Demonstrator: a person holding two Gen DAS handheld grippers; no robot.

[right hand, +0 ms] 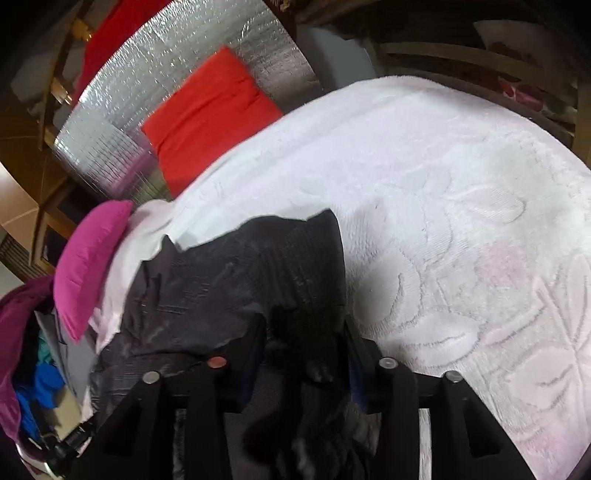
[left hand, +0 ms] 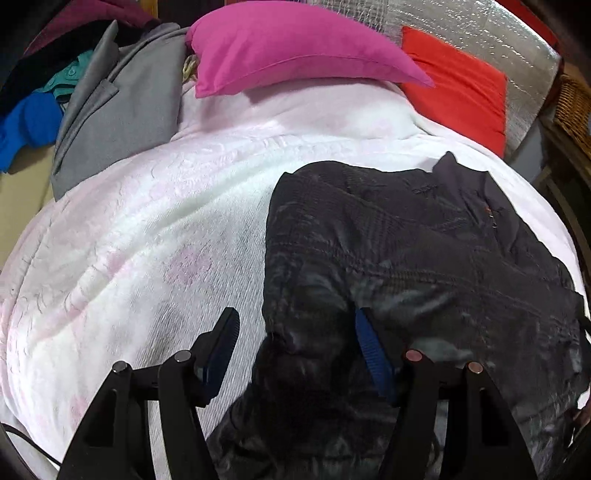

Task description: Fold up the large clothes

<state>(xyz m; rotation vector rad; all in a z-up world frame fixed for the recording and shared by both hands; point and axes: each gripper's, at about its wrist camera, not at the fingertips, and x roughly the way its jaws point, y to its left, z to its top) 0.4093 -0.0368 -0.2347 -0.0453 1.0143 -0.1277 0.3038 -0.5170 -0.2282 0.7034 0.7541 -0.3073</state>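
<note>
In the left wrist view, a heap of clothes sits at about ten o'clock: a blue garment [left hand: 27, 127], a teal one [left hand: 68, 79] and a grey coat [left hand: 118, 107] spilling onto the bed. The bed is covered by a white blanket [left hand: 147, 236] with a faint pink embossed pattern. At twelve o'clock a magenta pillow [left hand: 288, 48] lies on the blanket, and at one to two o'clock a red cushion [left hand: 458, 85] leans against a silver foil panel [left hand: 491, 33].

The black jacket [left hand: 424, 251] lies spread on the blanket from the centre out toward three o'clock, and its near edge bunches up at six o'clock. The left hand-held gripper [left hand: 297, 325] stands wide open, its fingers well apart; the left finger is over bare blanket, the right finger over the jacket, and a fold of jacket fabric rises between them without being pinched.

In the right wrist view, the magenta pillow [right hand: 88, 266] is at nine o'clock and the red cushion [right hand: 210, 118] at eleven. The black jacket [right hand: 236, 280] runs from the centre down to six o'clock, with white blanket [right hand: 461, 221] filling the right side. The right hand-held gripper [right hand: 306, 332] has dark jacket fabric gathered between its fingers, which look closed in on it.
</note>
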